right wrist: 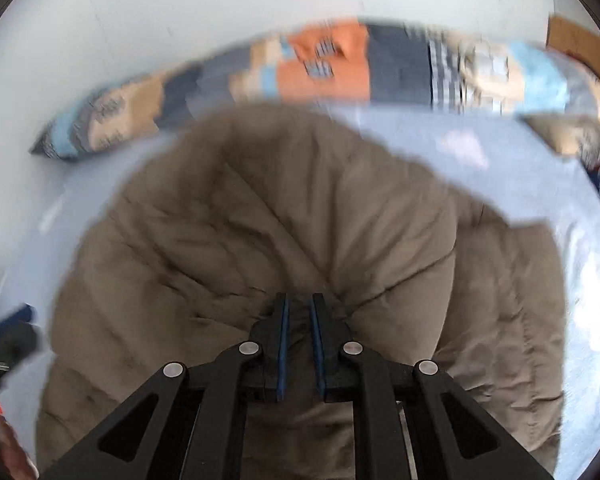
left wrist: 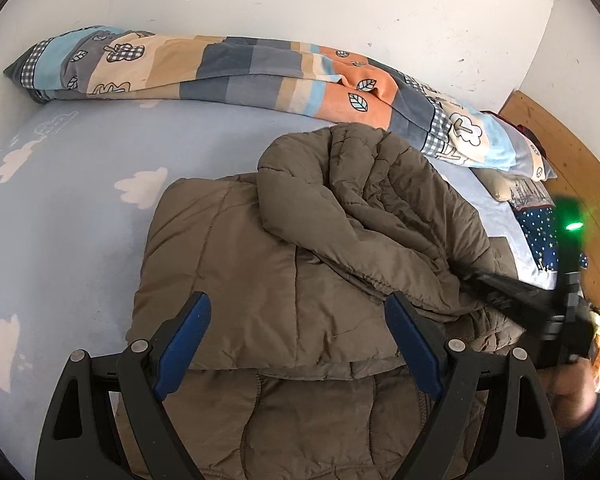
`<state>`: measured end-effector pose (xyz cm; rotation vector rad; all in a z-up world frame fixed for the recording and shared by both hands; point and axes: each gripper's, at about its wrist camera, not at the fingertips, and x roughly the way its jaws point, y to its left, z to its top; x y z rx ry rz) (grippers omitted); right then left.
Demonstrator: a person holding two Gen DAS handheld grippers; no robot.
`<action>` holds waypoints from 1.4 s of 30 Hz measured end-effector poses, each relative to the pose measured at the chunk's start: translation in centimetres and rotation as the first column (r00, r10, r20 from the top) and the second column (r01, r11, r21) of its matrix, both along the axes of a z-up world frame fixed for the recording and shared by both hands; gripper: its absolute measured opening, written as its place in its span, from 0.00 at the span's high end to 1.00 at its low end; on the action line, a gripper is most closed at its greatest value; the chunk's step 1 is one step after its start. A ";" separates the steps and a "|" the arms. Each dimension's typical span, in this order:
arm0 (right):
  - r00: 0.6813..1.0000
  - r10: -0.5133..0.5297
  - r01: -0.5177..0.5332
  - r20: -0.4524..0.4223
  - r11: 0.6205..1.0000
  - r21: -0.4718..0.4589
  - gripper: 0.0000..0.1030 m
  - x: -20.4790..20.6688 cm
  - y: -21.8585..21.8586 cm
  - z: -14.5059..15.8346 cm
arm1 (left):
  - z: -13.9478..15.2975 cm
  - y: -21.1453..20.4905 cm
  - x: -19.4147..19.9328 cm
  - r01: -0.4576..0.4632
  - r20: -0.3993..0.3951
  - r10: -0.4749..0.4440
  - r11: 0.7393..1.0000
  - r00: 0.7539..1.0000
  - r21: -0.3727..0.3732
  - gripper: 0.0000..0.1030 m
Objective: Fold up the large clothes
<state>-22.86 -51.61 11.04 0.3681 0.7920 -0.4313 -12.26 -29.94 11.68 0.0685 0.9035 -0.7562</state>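
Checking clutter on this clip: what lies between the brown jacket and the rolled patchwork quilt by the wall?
Only bare blue cloud-print sheet separates the brown jacket from the quilt, seen clearest in the left wrist view.

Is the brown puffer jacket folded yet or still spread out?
Partly folded. The brown puffer jacket has its upper part and one sleeve bunched loosely over the body on the bed sheet; it is no neat, flat stack yet.
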 end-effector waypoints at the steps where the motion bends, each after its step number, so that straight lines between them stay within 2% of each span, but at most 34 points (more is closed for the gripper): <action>1: 1.000 0.009 -0.009 0.021 1.000 -0.023 0.89 0.1 0.6 0.7 | 0.1 0.1 0.0 -0.002 -0.001 0.002 1.000 1.000 -0.005 0.15; 2: 0.998 0.035 -0.033 0.054 0.999 -0.036 0.89 0.3 1.6 1.7 | 0.2 0.2 0.0 -0.004 -0.001 0.004 1.000 1.000 -0.011 0.15; 4: 0.990 0.092 -0.093 0.103 0.996 0.010 0.89 1.0 2.9 2.4 | 0.4 0.5 -0.1 -0.008 0.004 0.008 1.000 1.000 -0.014 0.15; 7: 0.984 0.155 -0.159 0.093 0.987 0.039 0.89 3.1 4.9 1.3 | 0.4 0.8 0.1 -0.016 -0.003 0.016 1.000 1.000 -0.015 0.15; 11: 0.983 0.185 -0.184 -0.003 0.979 0.088 0.89 5.6 6.9 -3.4 | 0.6 1.2 0.4 -0.030 -0.006 0.030 0.999 1.000 -0.017 0.15; 14: 0.985 0.172 -0.171 -0.005 0.980 0.102 0.89 5.6 6.6 -5.4 | 0.5 1.3 0.7 -0.033 -0.014 0.033 0.999 0.999 -0.015 0.15; 17: 0.985 0.175 -0.175 0.007 0.976 0.127 0.89 5.4 6.5 -4.3 | 0.5 1.4 0.7 -0.033 -0.016 0.033 0.999 0.999 -0.012 0.15; 19: 0.980 0.177 -0.190 0.087 0.967 0.169 0.89 4.2 5.8 -2.6 | 0.6 1.5 0.7 -0.033 -0.017 0.033 0.999 0.999 -0.019 0.15; 21: 0.981 0.144 -0.160 0.133 0.981 0.113 0.89 2.1 4.8 -0.5 | 0.8 1.6 0.6 -0.036 -0.014 0.035 0.999 0.999 -0.024 0.15; 25: 0.994 0.008 -0.010 0.109 1.000 0.026 0.89 -1.1 2.3 0.3 | 0.7 1.5 0.3 -0.032 -0.014 0.031 0.999 0.999 -0.023 0.15; 28: 0.998 -0.056 0.055 0.034 0.998 0.029 0.89 -2.1 0.7 -2.0 | 0.6 1.2 -0.2 -0.018 -0.004 0.018 1.000 1.000 -0.012 0.15; 30: 0.998 -0.053 0.056 -0.033 0.996 0.076 0.88 -1.7 0.0 -5.0 | 0.7 1.0 -0.5 -0.010 0.009 0.010 1.000 1.000 -0.007 0.15; 33: 0.999 -0.037 0.040 -0.037 0.996 0.081 0.88 -1.6 -0.5 -6.3 | 1.0 0.9 -1.0 -0.004 0.033 0.004 1.000 0.999 0.000 0.15; 35: 0.998 -0.039 0.044 -0.049 0.995 0.094 0.89 -1.6 -0.6 -5.8 | 1.3 0.9 -1.2 -0.004 0.055 0.004 1.000 0.998 0.007 0.15; 38: 0.999 -0.048 0.046 0.021 0.993 0.110 0.89 -2.9 0.0 -3.3 | 1.7 1.0 -1.7 -0.006 0.083 0.004 1.000 0.997 0.019 0.15; 42: 0.997 -0.013 0.006 0.070 0.995 0.103 0.88 -6.2 2.8 -0.4 | 2.8 1.5 -2.5 -0.011 0.121 0.009 1.000 0.993 0.018 0.15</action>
